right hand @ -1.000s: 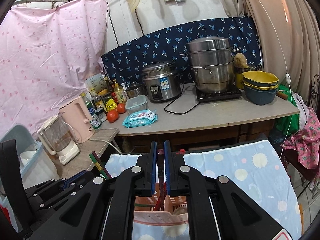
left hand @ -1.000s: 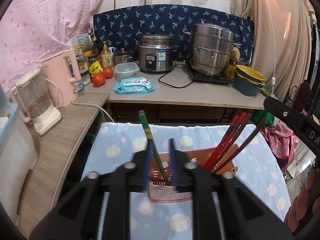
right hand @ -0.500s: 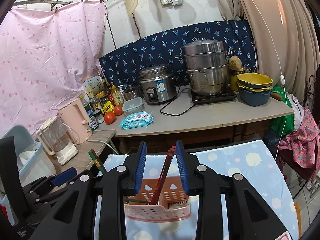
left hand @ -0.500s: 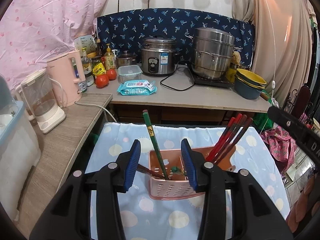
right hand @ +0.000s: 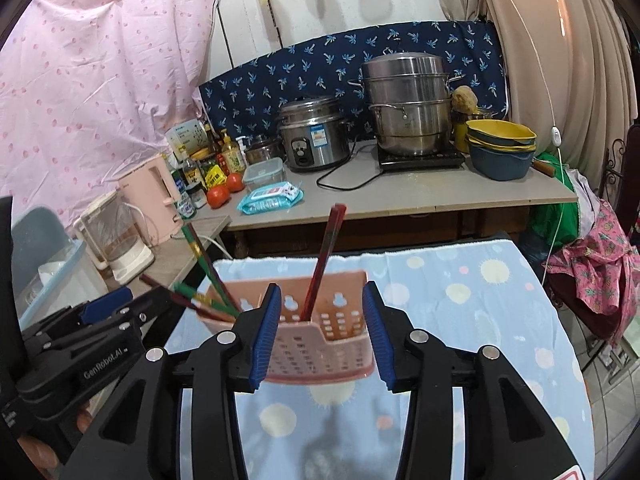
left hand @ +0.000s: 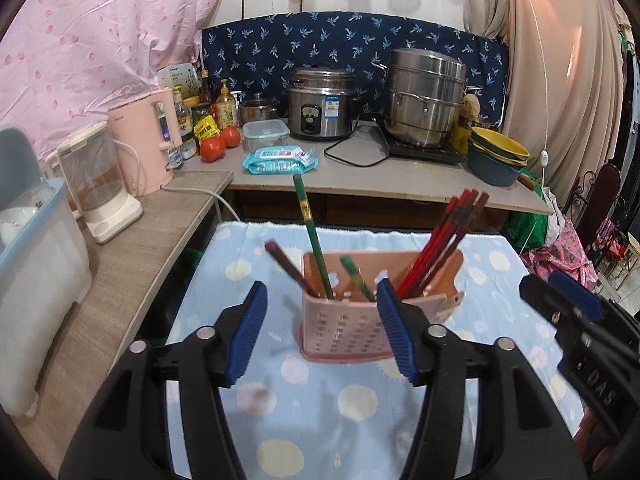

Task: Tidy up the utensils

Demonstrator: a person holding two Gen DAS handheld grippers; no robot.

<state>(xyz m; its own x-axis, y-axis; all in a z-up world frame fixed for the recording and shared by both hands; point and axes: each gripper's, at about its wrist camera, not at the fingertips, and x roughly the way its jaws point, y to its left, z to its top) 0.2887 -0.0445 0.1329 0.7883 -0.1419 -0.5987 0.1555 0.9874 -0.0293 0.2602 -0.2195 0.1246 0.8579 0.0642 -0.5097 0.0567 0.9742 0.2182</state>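
Note:
A pink perforated utensil basket (left hand: pixel 344 320) stands on the dotted blue cloth (left hand: pixel 320 408). Green chopsticks (left hand: pixel 314 240) and a dark red one (left hand: pixel 286 266) lean in its left part; several red chopsticks (left hand: pixel 444 248) lean in its right part. My left gripper (left hand: pixel 322 328) is open and empty, just in front of the basket. In the right wrist view the basket (right hand: pixel 320 344) sits between the open fingers of my right gripper (right hand: pixel 320 340), with red chopsticks (right hand: pixel 324 264) upright and green ones (right hand: pixel 204 264) leaning left.
A counter behind holds a rice cooker (left hand: pixel 322 108), a steel steamer pot (left hand: pixel 426 104), stacked bowls (left hand: pixel 498 156), a wipes pack (left hand: pixel 280 160) and tomatoes (left hand: pixel 218 144). A pink kettle (left hand: pixel 142 148) and a blender jug (left hand: pixel 98 184) stand on the left side table.
Both grippers have opened from shut and pulled back from the basket. The green and red chopsticks they held now rest in the basket.

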